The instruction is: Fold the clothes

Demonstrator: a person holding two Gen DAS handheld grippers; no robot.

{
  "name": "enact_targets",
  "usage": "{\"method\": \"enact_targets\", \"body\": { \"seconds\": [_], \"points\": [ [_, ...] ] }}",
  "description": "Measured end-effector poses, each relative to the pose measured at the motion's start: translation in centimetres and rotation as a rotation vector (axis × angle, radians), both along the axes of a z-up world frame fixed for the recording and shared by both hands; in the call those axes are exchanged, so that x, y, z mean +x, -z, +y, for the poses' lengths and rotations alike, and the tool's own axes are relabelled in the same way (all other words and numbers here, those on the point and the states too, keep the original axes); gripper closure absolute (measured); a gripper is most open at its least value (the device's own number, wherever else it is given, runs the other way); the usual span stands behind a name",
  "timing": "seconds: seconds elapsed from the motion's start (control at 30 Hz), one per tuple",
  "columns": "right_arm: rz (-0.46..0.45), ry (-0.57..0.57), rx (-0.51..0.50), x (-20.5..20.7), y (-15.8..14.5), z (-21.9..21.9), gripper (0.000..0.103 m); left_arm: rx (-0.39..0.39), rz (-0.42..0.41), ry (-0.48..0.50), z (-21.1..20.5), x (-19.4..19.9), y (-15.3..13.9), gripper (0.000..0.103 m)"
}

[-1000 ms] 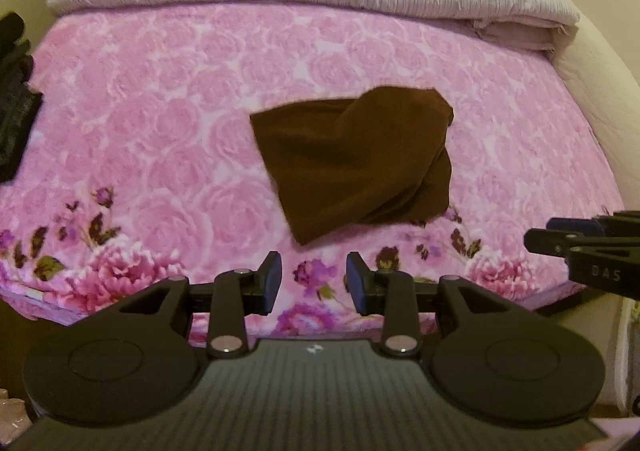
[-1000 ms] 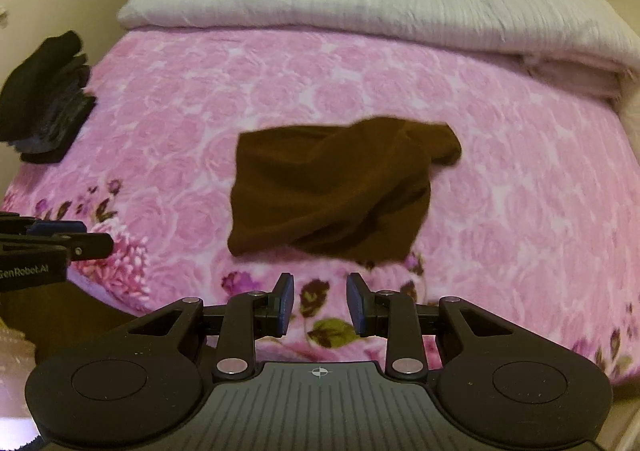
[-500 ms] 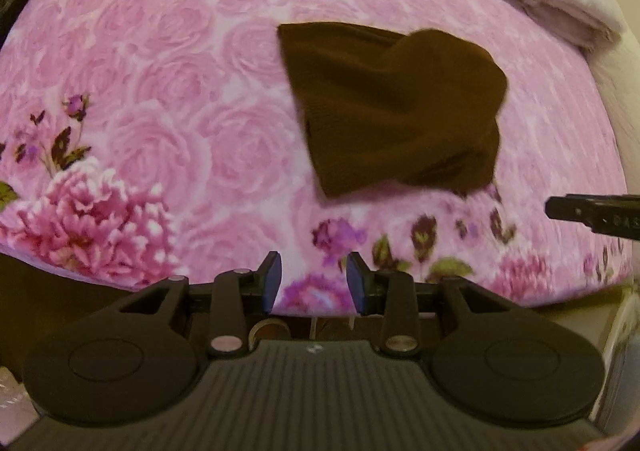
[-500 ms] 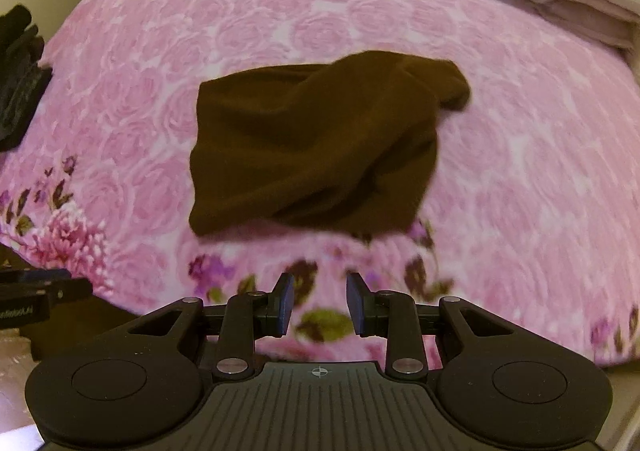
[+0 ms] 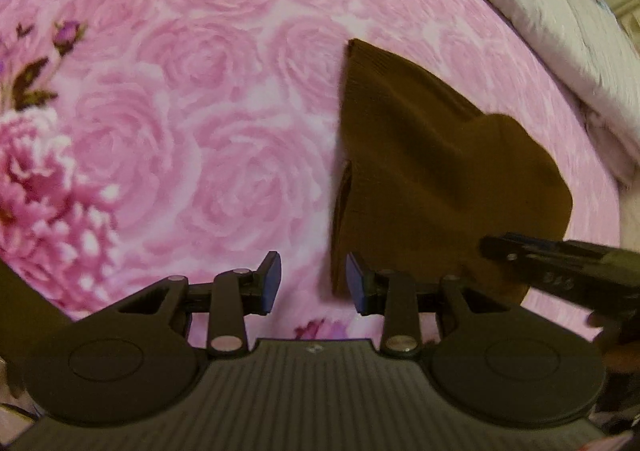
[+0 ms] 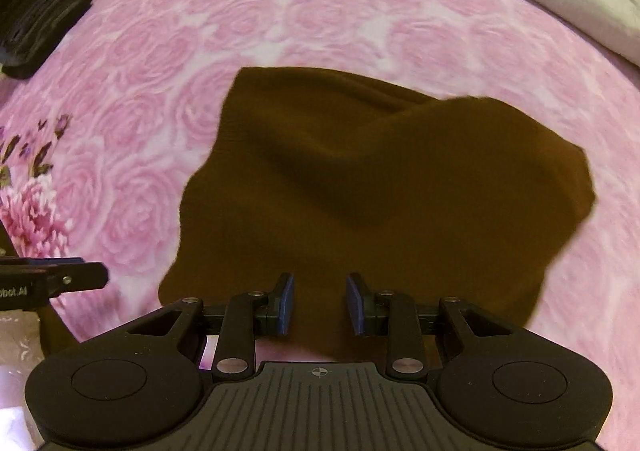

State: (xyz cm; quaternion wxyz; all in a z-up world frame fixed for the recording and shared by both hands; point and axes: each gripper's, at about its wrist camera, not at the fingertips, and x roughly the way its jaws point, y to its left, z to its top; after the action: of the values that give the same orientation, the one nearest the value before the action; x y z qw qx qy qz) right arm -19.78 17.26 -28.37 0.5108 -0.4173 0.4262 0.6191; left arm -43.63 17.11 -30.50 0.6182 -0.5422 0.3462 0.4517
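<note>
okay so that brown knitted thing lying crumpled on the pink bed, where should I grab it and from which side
Probably by its near edge, coming from above at the bed's near side. The brown garment lies rumpled on the pink floral bedspread, with its near hem right under the open right gripper, and its near-left corner beside the open left gripper. Pinching those two spots should let it be lifted and spread flat.

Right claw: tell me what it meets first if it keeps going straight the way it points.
Most likely the brown garment: the open right claw points down at its near edge, with nothing between. Depth is unclear.
</note>
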Motion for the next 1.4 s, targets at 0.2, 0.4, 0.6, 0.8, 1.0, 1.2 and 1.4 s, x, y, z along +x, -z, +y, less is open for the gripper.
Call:
{"method": "enact_targets", "body": {
  "seconds": [0.2,0.4,0.6,0.8,1.0,1.2,1.4],
  "points": [
    [0.068,-0.027,0.043,-3.0,2.2,2.9,0.059,-0.032,0.033,-0.02,1.1,-1.4,2.5,0.072],
    [0.114,-0.046,0.069,-6.7,4.4,4.1,0.032,-0.064,0.06,-0.024,2.4,-4.0,4.5,0.072],
    [0.018,-0.031,0.1,-9.7,7.4,6.0,0.032,-0.056,0.065,0.008,3.6,-5.1,5.6,0.072],
    [0.122,0.206,0.153,-3.9,5.8,4.4,0.087,-0.02,0.015,0.073,4.5,-4.1,6.2,0.072],
    [0.074,0.561,0.204,8.0,0.6,-0.8,0.09,0.047,-0.114,0.307,4.0,1.1,6.1,0.072],
    [0.21,0.747,0.122,16.4,1.1,-5.0,0.09,0.055,-0.258,0.419,1.9,6.0,5.9,0.072],
    [0.345,0.604,0.128,13.8,0.1,-1.9,0.08,-0.031,-0.3,0.251,1.0,4.8,6.7,0.072]
  ]
}}
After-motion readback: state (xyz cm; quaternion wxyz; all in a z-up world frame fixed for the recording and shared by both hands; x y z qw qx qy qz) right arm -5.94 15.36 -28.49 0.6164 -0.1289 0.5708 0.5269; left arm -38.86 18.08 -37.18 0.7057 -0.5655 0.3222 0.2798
